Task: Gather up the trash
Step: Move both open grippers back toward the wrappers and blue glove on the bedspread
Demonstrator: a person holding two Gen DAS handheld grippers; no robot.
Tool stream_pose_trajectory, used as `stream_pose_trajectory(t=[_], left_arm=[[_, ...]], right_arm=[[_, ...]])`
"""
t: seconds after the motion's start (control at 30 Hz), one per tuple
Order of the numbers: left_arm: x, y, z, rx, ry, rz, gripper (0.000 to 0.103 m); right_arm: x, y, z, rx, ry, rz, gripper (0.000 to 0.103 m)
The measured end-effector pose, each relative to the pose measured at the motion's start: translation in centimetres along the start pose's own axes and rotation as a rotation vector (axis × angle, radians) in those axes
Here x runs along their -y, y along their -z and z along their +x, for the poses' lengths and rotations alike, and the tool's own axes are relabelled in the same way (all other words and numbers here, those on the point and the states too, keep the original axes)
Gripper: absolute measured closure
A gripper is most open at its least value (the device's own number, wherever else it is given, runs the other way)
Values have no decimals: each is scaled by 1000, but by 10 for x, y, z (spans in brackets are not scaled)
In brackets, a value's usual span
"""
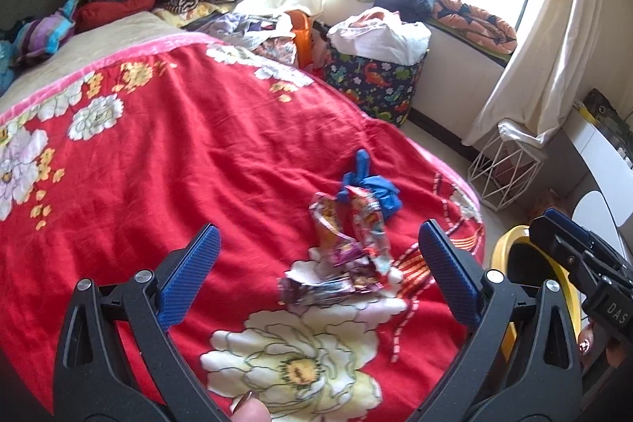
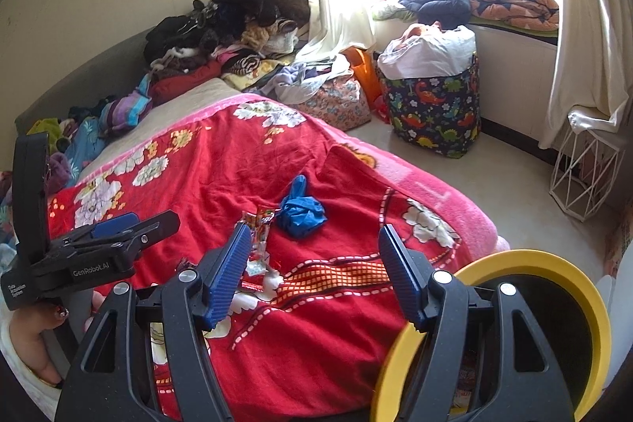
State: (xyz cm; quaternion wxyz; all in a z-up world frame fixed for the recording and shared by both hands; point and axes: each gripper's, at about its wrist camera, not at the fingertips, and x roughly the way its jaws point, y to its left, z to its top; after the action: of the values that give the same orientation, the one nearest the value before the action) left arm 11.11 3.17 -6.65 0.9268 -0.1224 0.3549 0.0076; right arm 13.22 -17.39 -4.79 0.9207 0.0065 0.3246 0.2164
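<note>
lying on the red blanket (image 1: 198, 153) near the bed's foot edge are crinkled snack wrappers (image 1: 348, 248) (their count is hard to make out) and one blue crumpled glove (image 2: 300, 214). left gripper (image 1: 316, 263) and right gripper (image 2: 312, 271) both gape, empty. one yellow-rimmed bin (image 2: 569, 287) sits just beside the bed, partly cut off.

Crumpled, shiny snack wrappers (image 1: 348, 248) in red, orange and purple lie in a loose heap on the red flowered blanket (image 1: 178, 153), touching a scrunched blue glove (image 1: 370, 184) just behind them, near the bed's corner beside a yellow-rimmed bin (image 2: 554, 263).
</note>
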Motion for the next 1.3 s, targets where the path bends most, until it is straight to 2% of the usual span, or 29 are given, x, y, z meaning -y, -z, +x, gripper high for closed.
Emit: stream_pose_trajectory(t=[0.27,0.33,0.43,0.6,0.67,0.8,1.1,1.23,1.3], left_arm=[[-29,8,15,-59,14,-39,11],[-31,10,19,-76,27,-40,12],[-32,14,26,-107,52,-36,24],[-32,22,39,-163,94,-57,38],[-31,25,42,-179,108,-62,45],[-27,30,48,-204,124,-57,48],[-18,41,55,-244,141,-33,54],[-17,42,55,-248,151,-34,61],[-17,43,55,-249,155,-34,64]], right_arm=[[-12,-4,31,-51,-33,-24,39],[-14,-3,40,-69,-44,-28,44],[-17,-2,55,-105,-62,-34,53],[-20,2,75,-171,-88,-35,64],[-24,3,83,-191,-102,-42,66],[-30,5,96,-213,-143,-44,67],[-38,6,124,-277,-171,-33,67],[-37,8,135,-308,-185,-9,76],[-36,10,138,-320,-206,4,87]])
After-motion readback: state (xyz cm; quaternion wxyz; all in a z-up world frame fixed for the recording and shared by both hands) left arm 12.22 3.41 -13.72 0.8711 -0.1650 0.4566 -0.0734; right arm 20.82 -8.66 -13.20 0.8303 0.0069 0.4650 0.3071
